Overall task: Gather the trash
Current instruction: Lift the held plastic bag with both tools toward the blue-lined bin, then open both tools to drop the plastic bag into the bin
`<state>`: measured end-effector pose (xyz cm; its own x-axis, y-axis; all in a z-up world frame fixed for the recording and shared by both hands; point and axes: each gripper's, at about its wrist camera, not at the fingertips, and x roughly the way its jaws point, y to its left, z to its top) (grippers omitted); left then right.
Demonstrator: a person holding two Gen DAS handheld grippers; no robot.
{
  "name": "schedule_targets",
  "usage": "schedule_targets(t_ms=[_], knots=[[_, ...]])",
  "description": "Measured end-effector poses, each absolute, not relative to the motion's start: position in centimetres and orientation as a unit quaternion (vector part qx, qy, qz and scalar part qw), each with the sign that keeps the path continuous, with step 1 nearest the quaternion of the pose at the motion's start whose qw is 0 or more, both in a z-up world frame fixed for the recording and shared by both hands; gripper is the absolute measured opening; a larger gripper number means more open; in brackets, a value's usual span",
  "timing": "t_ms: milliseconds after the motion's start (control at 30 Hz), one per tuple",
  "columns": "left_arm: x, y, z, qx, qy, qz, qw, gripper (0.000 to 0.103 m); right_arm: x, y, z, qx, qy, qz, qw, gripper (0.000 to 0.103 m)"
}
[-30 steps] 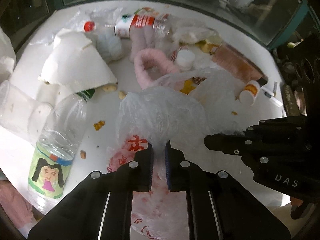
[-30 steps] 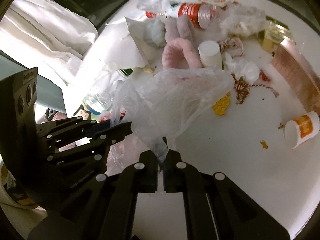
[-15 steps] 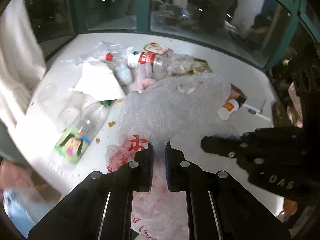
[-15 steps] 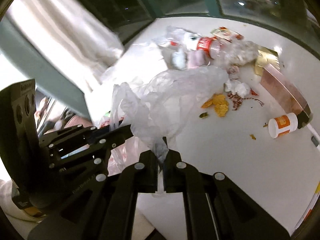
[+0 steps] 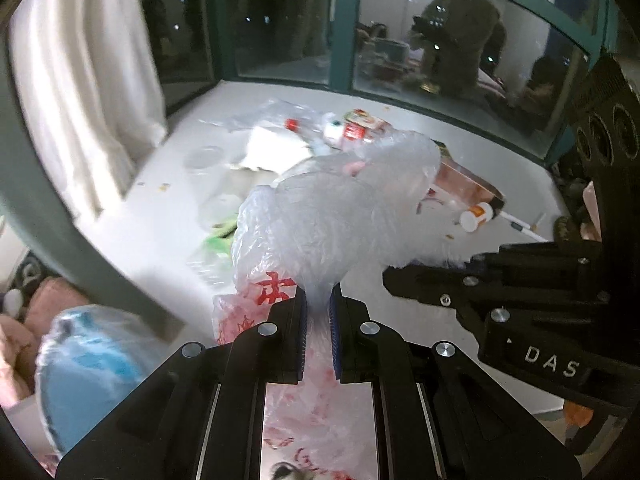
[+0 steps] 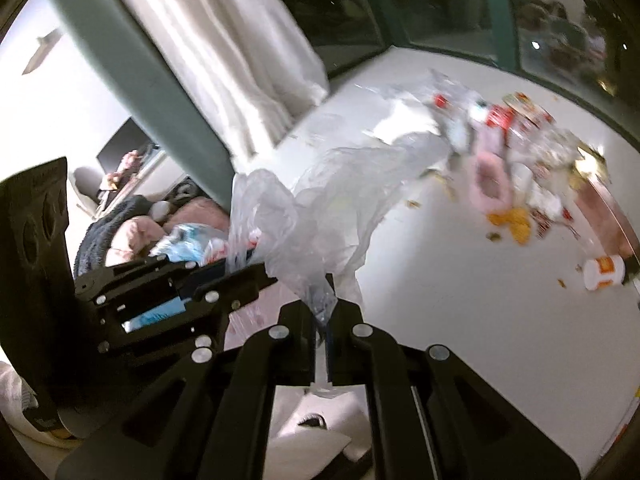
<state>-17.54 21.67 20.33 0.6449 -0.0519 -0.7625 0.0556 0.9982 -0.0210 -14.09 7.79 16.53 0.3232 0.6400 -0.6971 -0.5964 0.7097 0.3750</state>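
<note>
Bag-opening step in hand: plastic bag (image 5: pixel 340 220) pinched at its rim by left tongs (image 5: pixel 318 312) and right tongs (image 6: pixel 322 316), hanging above worktop (image 6: pixel 460 320), litter (image 6: pixel 516 168) uncollected beyond; next, rim to be parted, probably.

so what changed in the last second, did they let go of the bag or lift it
Lifted, not released. Both grippers, left gripper and right gripper, rose and pulled back from the table carrying the plastic bag, so the litter looks smaller and farther. Unchanged: both stay shut on the bag; bottles and the white cup remain on the table.
</note>
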Motion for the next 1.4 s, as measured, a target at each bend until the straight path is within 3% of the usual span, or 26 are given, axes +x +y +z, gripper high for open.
schedule_targets(t_ms=[600, 1333, 1367, 1400], knots=[[-27.3, 41.3, 21.0, -0.020, 0.413, 0.042, 0.909, 0.008, -22.6, 26.1, 16.1, -0.007, 0.427, 0.437, 0.791, 0.005], [-31.2, 45.2, 16.5, -0.034, 0.447, 0.046, 0.893, 0.009, -26.1, 30.1, 12.2, -0.043, 0.483, 0.417, 0.768, 0.005], [-31.2, 45.2, 16.3, -0.034, 0.448, 0.047, 0.892, 0.011, -26.2, 30.0, 12.2, -0.043, 0.484, 0.417, 0.768, 0.005], [-31.2, 45.1, 16.2, -0.030, 0.451, 0.052, 0.891, 0.022, -26.3, 30.1, 12.1, -0.044, 0.484, 0.416, 0.768, 0.005]])
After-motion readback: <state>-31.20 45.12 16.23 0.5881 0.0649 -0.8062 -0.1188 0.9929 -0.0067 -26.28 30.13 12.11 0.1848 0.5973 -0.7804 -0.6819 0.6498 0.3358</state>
